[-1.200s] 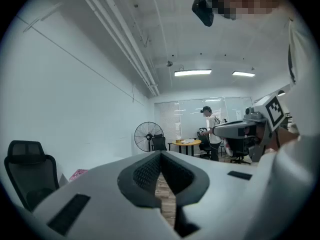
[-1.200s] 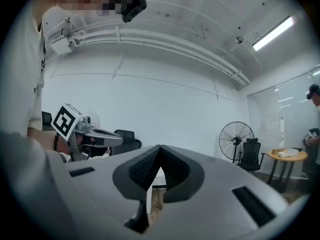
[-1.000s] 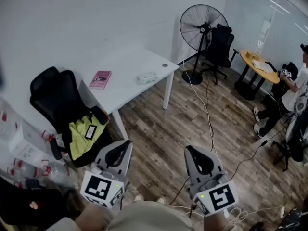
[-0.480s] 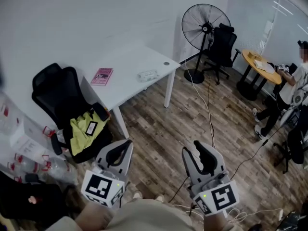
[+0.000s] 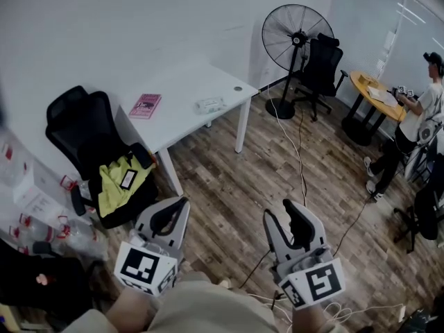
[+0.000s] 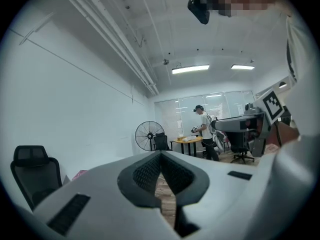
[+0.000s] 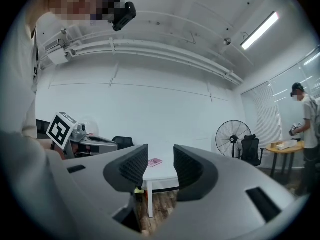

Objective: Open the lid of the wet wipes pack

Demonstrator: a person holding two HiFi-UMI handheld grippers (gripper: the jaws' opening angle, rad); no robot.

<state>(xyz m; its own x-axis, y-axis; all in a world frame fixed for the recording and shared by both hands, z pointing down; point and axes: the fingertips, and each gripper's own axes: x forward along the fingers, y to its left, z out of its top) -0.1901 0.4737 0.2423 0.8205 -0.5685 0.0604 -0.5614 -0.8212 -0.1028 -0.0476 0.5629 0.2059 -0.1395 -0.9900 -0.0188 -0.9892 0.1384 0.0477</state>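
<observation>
The wet wipes pack (image 5: 209, 104) is a small pale packet lying on the white table (image 5: 187, 120) far ahead, beside a pink book (image 5: 145, 105). Both grippers are held low over the wood floor, well short of the table. My left gripper (image 5: 182, 202) is shut, its pads meeting with nothing between them (image 6: 160, 156). My right gripper (image 5: 281, 212) has its jaws opening, with a clear gap and nothing in it (image 7: 161, 156). Through that gap I see the table (image 7: 162, 174) and the pink book (image 7: 155, 162). The pack does not show in either gripper view.
A black chair (image 5: 83, 134) with a yellow garment (image 5: 119, 186) stands left of the table. A pedestal fan (image 5: 295, 37), an office chair (image 5: 320, 64) and a round yellow table (image 5: 374, 94) stand at the back right, near a person (image 5: 420, 120). A cable (image 5: 300, 165) crosses the floor.
The right gripper's jaws have gone from shut to wide apart. Both grippers have drifted slightly across the floor. The left gripper stays shut.
</observation>
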